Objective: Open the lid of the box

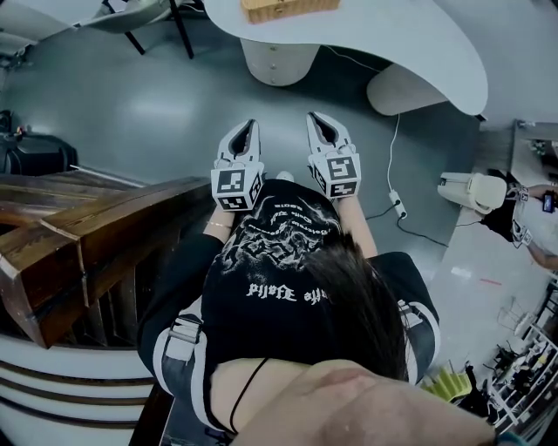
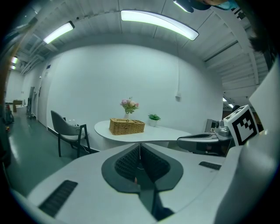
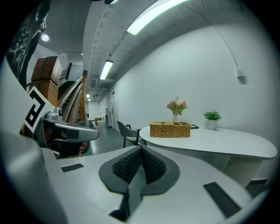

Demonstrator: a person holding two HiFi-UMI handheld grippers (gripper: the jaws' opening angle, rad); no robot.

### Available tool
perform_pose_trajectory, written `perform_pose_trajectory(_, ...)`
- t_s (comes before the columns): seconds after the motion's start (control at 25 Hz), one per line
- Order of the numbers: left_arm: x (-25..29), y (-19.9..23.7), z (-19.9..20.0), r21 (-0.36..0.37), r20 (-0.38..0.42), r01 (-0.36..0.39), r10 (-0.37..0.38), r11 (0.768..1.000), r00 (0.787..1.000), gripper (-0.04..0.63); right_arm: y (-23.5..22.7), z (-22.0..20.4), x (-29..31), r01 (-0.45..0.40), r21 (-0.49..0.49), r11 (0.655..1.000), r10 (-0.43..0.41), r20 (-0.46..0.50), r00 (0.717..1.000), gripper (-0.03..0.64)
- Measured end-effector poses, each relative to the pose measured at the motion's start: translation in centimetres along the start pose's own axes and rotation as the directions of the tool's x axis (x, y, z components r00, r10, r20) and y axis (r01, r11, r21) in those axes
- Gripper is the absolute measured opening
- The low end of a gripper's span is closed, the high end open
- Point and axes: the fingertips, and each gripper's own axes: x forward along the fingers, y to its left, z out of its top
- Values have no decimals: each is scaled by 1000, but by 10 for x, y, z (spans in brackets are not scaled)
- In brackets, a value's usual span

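A wicker box [image 1: 288, 9] with its lid down stands on a white oval table [image 1: 375, 39] some way ahead of me. In the left gripper view the box [image 2: 127, 126] sits mid-frame, well beyond the jaws. The right gripper view shows the same box [image 3: 169, 129] on the table [image 3: 218, 142]. My left gripper [image 1: 248, 129] and right gripper [image 1: 319, 120] are held side by side at chest height over the floor, far short of the table. The left gripper [image 2: 140, 148] has its pads together with nothing between them. So does the right gripper [image 3: 141, 149].
A vase of flowers [image 2: 129, 105] and a small potted plant [image 2: 153, 117] stand behind the box. A grey chair [image 2: 65, 131] is left of the table. Wooden beams [image 1: 87, 235] lie at my left. A cable with a power strip [image 1: 397, 205] runs over the floor at right.
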Motion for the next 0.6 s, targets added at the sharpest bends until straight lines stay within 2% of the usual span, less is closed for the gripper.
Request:
perform_pose_trajectory(0.28,7,-2,3,14,-9,4,-4,1000,1000,25,-4,-10,-2,-42,71,997,43,-18,999,26)
perform_pose_trajectory(0.6,41,29,10,5,-22,27,-27,1000,999,25,-6,-8,29,-31,44,999,33,-45,998,26)
